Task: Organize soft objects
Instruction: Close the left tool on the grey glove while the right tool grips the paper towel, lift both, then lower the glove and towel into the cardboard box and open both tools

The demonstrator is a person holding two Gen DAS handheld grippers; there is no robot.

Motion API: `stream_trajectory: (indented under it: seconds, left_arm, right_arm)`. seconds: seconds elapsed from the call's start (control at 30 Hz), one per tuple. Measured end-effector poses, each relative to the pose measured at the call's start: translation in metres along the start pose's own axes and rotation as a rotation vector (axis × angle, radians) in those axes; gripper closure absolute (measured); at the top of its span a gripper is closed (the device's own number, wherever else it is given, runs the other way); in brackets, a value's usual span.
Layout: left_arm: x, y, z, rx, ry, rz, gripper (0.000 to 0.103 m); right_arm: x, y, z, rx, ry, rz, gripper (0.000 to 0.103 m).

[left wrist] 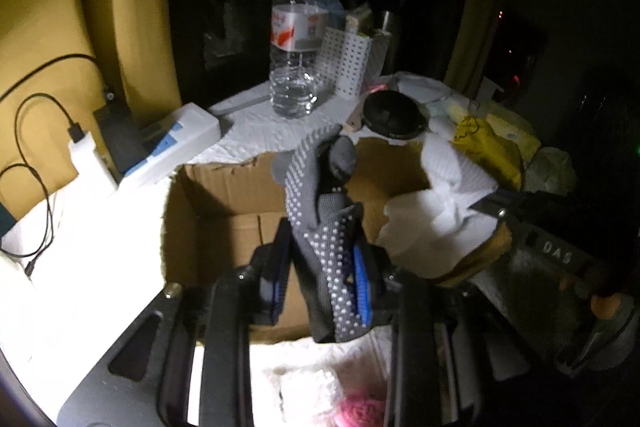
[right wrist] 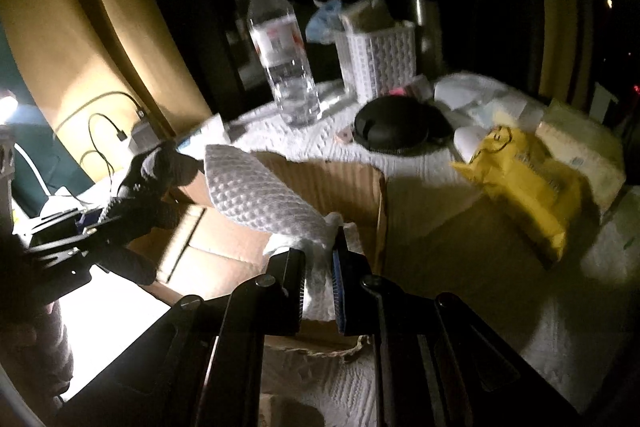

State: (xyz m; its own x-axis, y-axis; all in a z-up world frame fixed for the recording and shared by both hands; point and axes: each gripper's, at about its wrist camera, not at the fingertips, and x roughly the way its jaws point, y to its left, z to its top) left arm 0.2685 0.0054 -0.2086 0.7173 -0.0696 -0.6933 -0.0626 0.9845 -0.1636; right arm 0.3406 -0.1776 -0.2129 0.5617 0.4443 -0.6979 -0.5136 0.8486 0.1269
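Observation:
My left gripper (left wrist: 320, 247) is shut on a grey dotted glove (left wrist: 320, 203) and holds it over the open cardboard box (left wrist: 224, 187). The glove also shows in the right wrist view (right wrist: 148, 175), at the left, above the box (right wrist: 352, 183). My right gripper (right wrist: 320, 247) is shut on a white textured cloth (right wrist: 260, 191) and holds it over the box's right part. That cloth shows in the left wrist view (left wrist: 432, 211) at the box's right edge.
A water bottle (left wrist: 296, 39), a white perforated basket (left wrist: 352, 59), a black round case (left wrist: 392, 115) and a yellow bag (right wrist: 528, 187) stand behind and right of the box. A white charger with cables (left wrist: 88, 155) lies left. A pink knitted item (left wrist: 360, 409) lies near the front.

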Motion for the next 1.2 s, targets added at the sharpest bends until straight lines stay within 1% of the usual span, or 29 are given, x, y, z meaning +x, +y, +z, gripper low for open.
stream_trajectory:
  seconds: [0.13, 0.23, 0.33, 0.37, 0.4, 0.43, 0.47, 0.5, 0.57, 0.6, 0.63, 0.67, 0.77, 0.93, 1.2]
  left_arm:
    - [0.011, -0.004, 0.0, 0.004, 0.021, -0.007, 0.075]
    - [0.02, -0.007, -0.001, 0.005, 0.043, -0.022, 0.075]
    - [0.029, -0.013, -0.002, 0.014, 0.064, -0.03, 0.075]
    - [0.031, -0.014, -0.002, 0.014, 0.071, -0.031, 0.074]
    - [0.034, -0.016, -0.003, 0.017, 0.083, -0.04, 0.074]
    - [0.035, -0.017, -0.003, 0.017, 0.091, -0.045, 0.074]
    - [0.037, -0.018, -0.003, 0.017, 0.102, -0.053, 0.074]
    - [0.038, -0.019, -0.003, 0.016, 0.111, -0.059, 0.071]
    - [0.038, -0.02, -0.002, 0.01, 0.116, -0.063, 0.065]
    - [0.037, -0.02, -0.002, 0.01, 0.116, -0.065, 0.059]
    - [0.035, -0.021, -0.002, 0.009, 0.114, -0.07, 0.056]
    - [0.033, -0.021, -0.002, 0.005, 0.11, -0.078, 0.05]
    - [0.025, -0.026, -0.002, 0.014, 0.105, -0.085, 0.05]
    - [0.011, -0.031, -0.004, 0.028, 0.093, -0.088, 0.049]
    - [-0.014, -0.03, -0.013, 0.037, 0.077, -0.078, 0.049]
  right_arm:
    - [0.013, -0.004, -0.006, 0.002, 0.045, 0.002, 0.09]
    - [0.013, -0.005, -0.008, -0.003, 0.058, 0.002, 0.09]
    - [0.012, -0.003, -0.008, -0.026, 0.073, -0.009, 0.087]
    - [0.011, -0.002, -0.008, -0.031, 0.075, -0.01, 0.081]
    - [0.009, 0.0, -0.008, -0.035, 0.075, -0.004, 0.072]
    - [0.006, 0.002, -0.008, -0.042, 0.07, 0.007, 0.067]
    - [0.003, 0.005, -0.008, -0.05, 0.065, 0.01, 0.061]
    - [-0.001, 0.008, -0.008, -0.059, 0.059, 0.005, 0.054]
    - [-0.007, 0.01, -0.007, -0.067, 0.047, -0.006, 0.05]
    - [-0.009, 0.01, -0.007, -0.066, 0.044, -0.011, 0.05]
    - [-0.011, 0.009, -0.007, -0.063, 0.041, -0.016, 0.05]
    - [-0.014, 0.008, -0.007, -0.062, 0.038, -0.022, 0.05]
    - [-0.019, 0.006, -0.008, -0.064, 0.04, -0.053, 0.049]
    - [-0.024, 0.005, -0.015, -0.065, 0.058, -0.081, 0.049]
    - [-0.035, 0.01, -0.032, -0.058, 0.081, -0.088, 0.049]
